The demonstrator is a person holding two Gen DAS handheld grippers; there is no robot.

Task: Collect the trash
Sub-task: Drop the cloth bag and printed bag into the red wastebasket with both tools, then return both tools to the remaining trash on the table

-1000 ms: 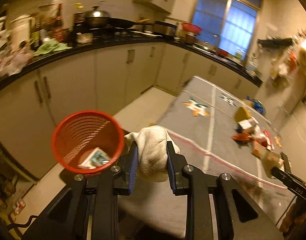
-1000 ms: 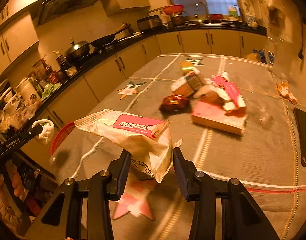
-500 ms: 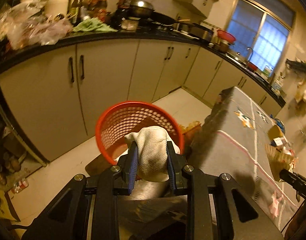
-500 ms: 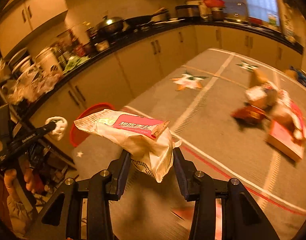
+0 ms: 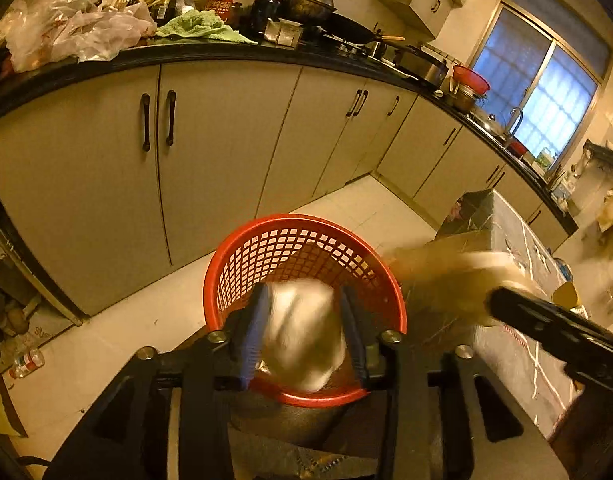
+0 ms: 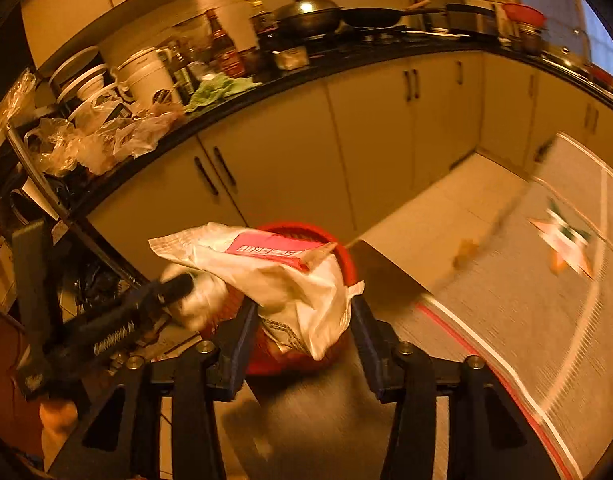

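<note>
A red mesh trash basket [image 5: 294,252] stands on the floor beside the table; it also shows in the right wrist view [image 6: 348,262]. My left gripper [image 5: 304,330] is over its mouth. Its jaws stand wider than the blurred white crumpled wad [image 5: 304,332] between them, which looks loose. The wad also shows in the right wrist view [image 6: 200,300]. My right gripper [image 6: 300,322] is shut on a white and pink snack bag [image 6: 274,268], held just above the basket's near rim. That bag shows blurred at the right of the left wrist view [image 5: 446,276].
Cream cabinets [image 5: 210,148] under a dark cluttered counter [image 5: 194,50] run behind the basket. The grey-clothed table [image 6: 546,300] lies to the right, its edge close to the basket. A shelf with bottles [image 5: 24,362] sits low at the left.
Both grippers moved left off the table to the basket. The left jaws have widened and the wad now blurs between them. The right gripper still grips the bag.
</note>
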